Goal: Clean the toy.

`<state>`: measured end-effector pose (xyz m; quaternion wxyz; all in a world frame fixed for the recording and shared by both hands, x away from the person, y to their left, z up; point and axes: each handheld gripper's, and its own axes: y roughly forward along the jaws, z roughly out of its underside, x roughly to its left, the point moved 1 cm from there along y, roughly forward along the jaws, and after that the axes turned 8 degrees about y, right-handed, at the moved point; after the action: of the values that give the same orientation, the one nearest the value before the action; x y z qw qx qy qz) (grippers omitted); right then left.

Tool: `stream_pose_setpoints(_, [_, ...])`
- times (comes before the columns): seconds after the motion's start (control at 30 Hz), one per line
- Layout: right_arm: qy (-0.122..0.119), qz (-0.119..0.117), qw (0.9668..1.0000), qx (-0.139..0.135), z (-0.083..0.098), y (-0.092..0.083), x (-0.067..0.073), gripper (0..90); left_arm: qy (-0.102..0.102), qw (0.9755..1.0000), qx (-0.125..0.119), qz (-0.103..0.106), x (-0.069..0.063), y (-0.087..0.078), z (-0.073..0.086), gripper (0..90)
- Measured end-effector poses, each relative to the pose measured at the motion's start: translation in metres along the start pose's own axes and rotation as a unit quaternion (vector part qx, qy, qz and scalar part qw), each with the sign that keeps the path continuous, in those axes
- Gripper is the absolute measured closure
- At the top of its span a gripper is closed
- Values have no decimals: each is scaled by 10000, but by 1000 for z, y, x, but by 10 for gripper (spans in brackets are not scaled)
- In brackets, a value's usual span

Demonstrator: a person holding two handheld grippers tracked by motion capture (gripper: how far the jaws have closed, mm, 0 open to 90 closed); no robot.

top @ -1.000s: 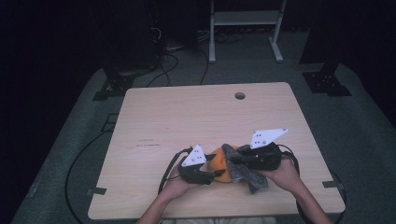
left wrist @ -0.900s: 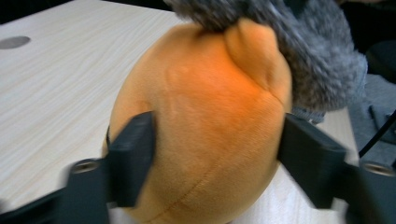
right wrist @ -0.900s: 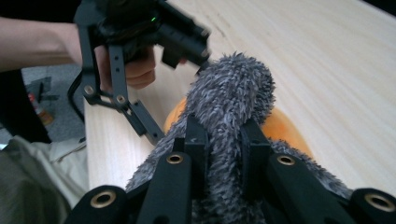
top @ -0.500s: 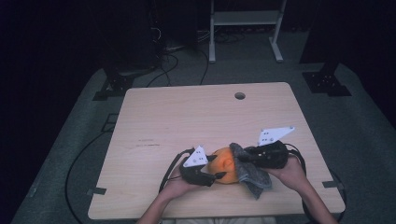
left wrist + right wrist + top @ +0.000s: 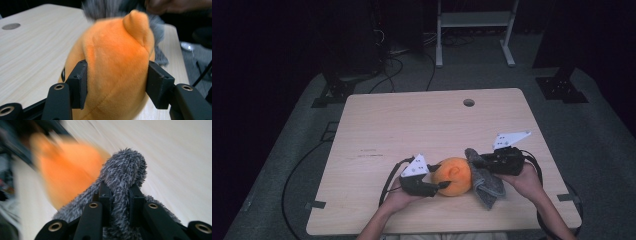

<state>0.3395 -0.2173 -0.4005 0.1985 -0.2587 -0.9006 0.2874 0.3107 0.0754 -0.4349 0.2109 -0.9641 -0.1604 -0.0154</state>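
Observation:
A round orange plush toy [image 5: 454, 176] lies near the table's front edge. My left gripper [image 5: 443, 185] comes at it from the left, and its jaws have just been closing. In the left gripper view both pads [image 5: 80, 82] press into the plush toy [image 5: 117, 57]. A grey fluffy cloth [image 5: 486, 185] lies against the toy's right side. My right gripper [image 5: 477, 161] is shut on a fold of it. In the right gripper view the grey cloth [image 5: 125, 167] bulges up between the right gripper's [image 5: 120, 195] jaws, with the orange toy [image 5: 67, 167] blurred behind it.
The wooden table [image 5: 412, 120] has a small round hole [image 5: 468, 102] near its far edge. A white metal rack [image 5: 472, 30] and cables [image 5: 397, 65] are on the dark floor beyond. Both hands rest close to the front edge.
My right gripper has drawn the grey cloth to the right, off the orange toy, so more of the toy shows. The left gripper has stayed in place on the toy.

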Motion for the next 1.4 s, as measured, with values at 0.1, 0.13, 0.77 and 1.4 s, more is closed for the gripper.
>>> stream_pose_setpoints(0.1, [367, -79, 9993, 20, 17, 5, -11, 764, -4, 10000, 34, -64, 1, -3, -1, 429])
stream_pose_setpoints(0.13, [414, -160, 9990, -100, 17, 4, -8, 764, -36, 10000, 16, -80, 1, -2, -2, 431])
stream_pose_setpoints(0.77, [-21, -426, 9978, -501, -6, 3, 25, 762, -139, 9992, 185, -336, -1, 2, -11, 445])
stream_pose_setpoints(1.4, [32, -426, 9970, -647, -9, 2, 24, 757, -384, 9985, 254, -293, 14, 7, 0, 250])
